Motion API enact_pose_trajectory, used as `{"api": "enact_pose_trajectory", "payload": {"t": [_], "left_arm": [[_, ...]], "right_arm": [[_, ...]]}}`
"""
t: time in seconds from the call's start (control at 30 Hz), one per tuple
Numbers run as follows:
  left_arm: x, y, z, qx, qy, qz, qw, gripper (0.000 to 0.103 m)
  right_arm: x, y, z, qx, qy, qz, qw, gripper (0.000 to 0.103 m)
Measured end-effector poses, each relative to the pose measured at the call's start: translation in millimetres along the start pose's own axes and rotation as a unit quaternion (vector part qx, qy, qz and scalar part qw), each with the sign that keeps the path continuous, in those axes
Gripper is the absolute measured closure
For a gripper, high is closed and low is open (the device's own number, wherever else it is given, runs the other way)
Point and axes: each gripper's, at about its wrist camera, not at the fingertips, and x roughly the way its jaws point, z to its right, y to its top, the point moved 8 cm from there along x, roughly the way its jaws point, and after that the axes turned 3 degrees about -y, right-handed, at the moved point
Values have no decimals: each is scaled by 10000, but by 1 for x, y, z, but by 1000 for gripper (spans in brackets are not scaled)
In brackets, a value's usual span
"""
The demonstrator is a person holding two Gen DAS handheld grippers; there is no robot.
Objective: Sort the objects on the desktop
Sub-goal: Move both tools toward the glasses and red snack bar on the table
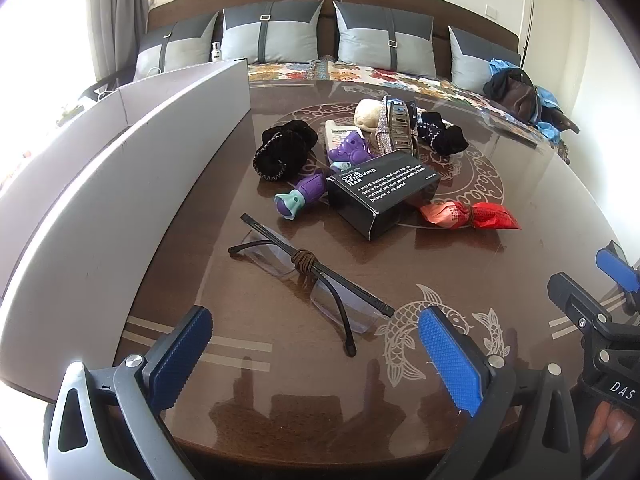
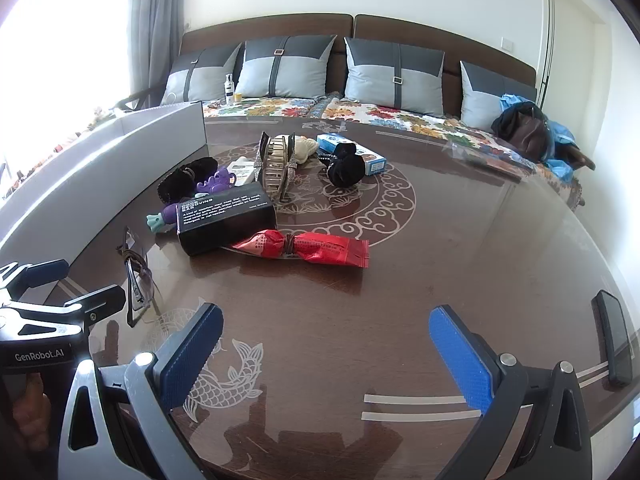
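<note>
Your left gripper hangs over the dark wooden counter with its blue-padded fingers spread wide and nothing between them. Just ahead of those fingers, closest of all the clutter, lie the folded glasses, a brown cord knotted round the frame; one temple tip reaches back into the gap between your fingertips.

Farther ahead of the left fingers sits the pile. The black box lettered "ODOR REMOVING BAR" is nearest, with a purple toy touching its left end and a red packet just beside its right end. Behind the box are a black scrunchie, a white tube, a metal hair clip and a second black scrunchie.

A tall grey bin stands on the counter, left of the left fingers.

Your right gripper is likewise wide apart and empty, pointing down at bare counter. The red packet lies straight ahead of its fingers, well apart from them. A black phone rests on the counter to the right of the right-hand finger.
</note>
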Motion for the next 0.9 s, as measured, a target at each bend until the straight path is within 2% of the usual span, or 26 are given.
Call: {"api": "enact_pose_trajectory", "payload": {"t": [0.9], "left_arm": [[12,-16,-7,-27,-34,-272,9996,0]], "right_arm": [[8,-8,3,67,35,-128,9999,0]]}}
